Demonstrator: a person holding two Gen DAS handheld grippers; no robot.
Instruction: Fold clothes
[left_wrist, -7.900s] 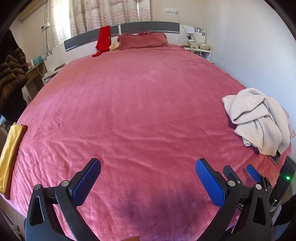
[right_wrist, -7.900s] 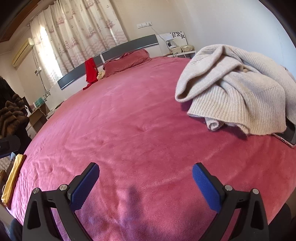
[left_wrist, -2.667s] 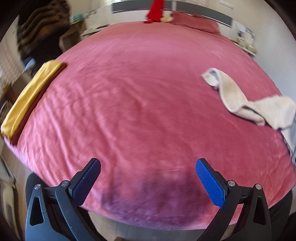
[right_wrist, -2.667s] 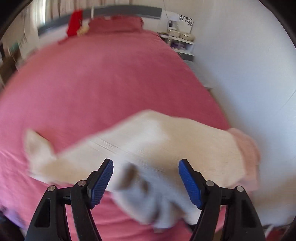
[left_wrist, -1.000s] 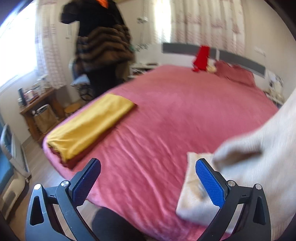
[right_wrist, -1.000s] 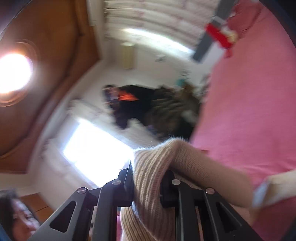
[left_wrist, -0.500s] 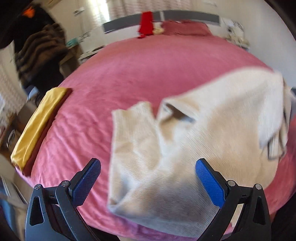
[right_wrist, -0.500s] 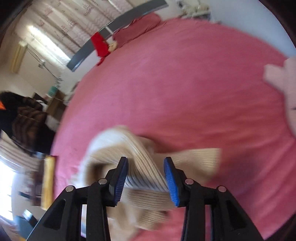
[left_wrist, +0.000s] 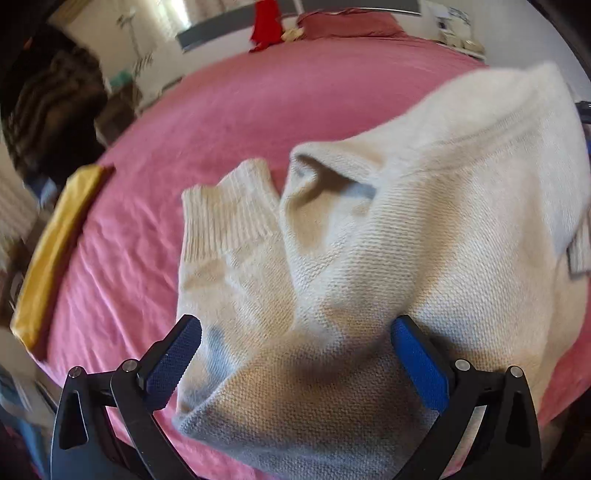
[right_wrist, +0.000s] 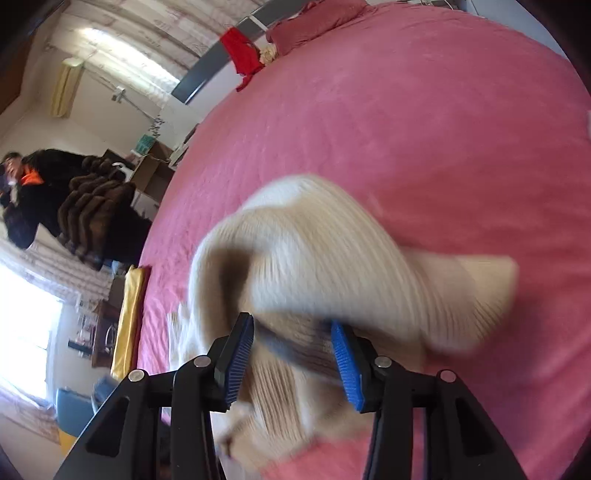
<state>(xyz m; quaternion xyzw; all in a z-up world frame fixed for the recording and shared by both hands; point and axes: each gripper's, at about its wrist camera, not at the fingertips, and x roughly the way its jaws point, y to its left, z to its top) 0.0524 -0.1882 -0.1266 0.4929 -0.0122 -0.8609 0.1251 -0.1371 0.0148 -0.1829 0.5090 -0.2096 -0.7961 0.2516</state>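
You have just dropped the cream sweater (left_wrist: 388, 236) from the air onto the near part of the pink bed (left_wrist: 258, 110), your right gripper (right_wrist: 291, 354) loosening around its ribbed knit and your left gripper (left_wrist: 295, 354) spread wide, so flattening comes next.

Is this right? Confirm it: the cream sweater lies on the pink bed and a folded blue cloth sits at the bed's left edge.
Not quite. The folded cloth at the left edge is yellow, not blue, as the left wrist view shows. The rest holds: the cream sweater lies on the pink bed.
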